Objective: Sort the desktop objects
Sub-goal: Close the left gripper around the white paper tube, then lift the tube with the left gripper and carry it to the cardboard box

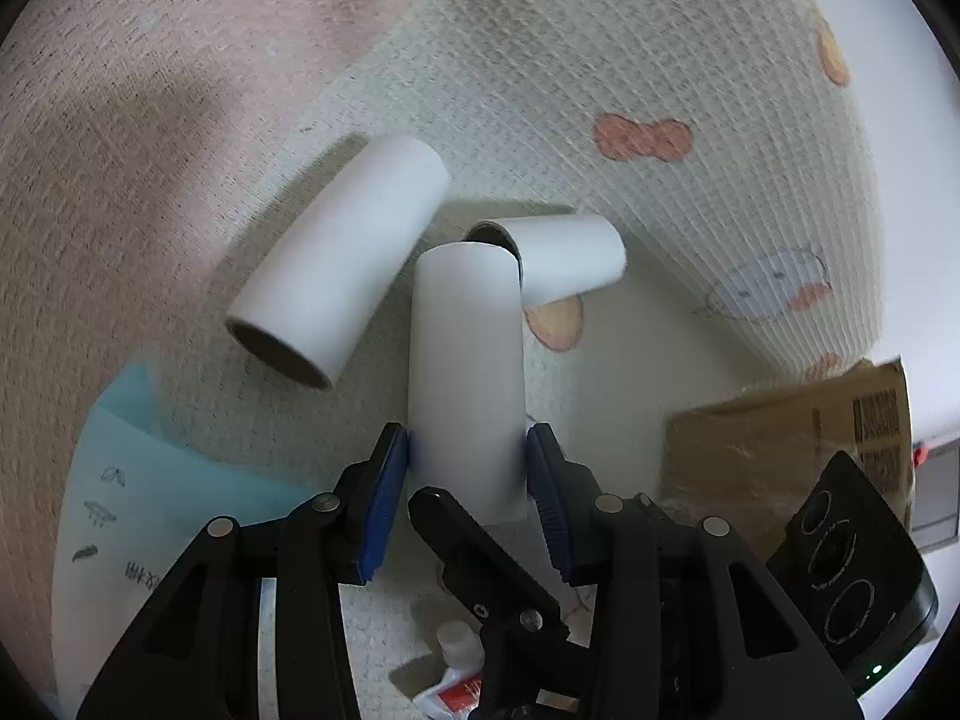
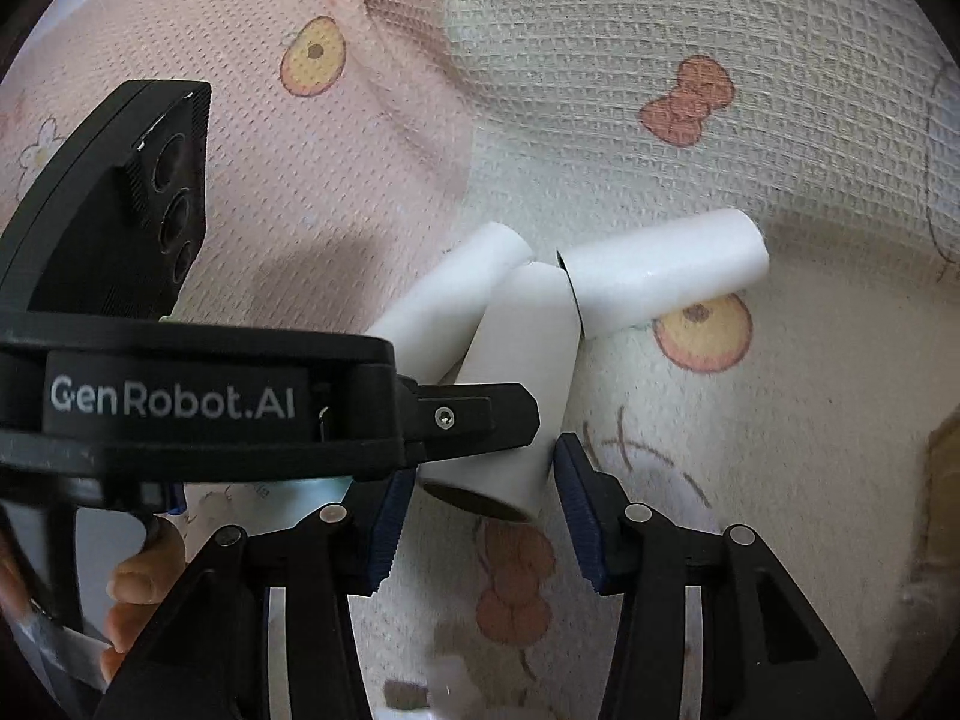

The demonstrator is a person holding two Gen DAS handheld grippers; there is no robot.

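Pinching the middle white roll (image 1: pixel 467 372) near its end, left gripper (image 1: pixel 468 480) jaws pressed on both sides

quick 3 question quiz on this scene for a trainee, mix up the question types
1. How many white rolls lie on the patterned cloth?
2. True or false: the left gripper has its blue pads against the sides of the middle roll.
3. In the left wrist view, what sits near the right edge? A) a cardboard box B) a mug C) a laptop

Key: 1) three; 2) true; 3) A
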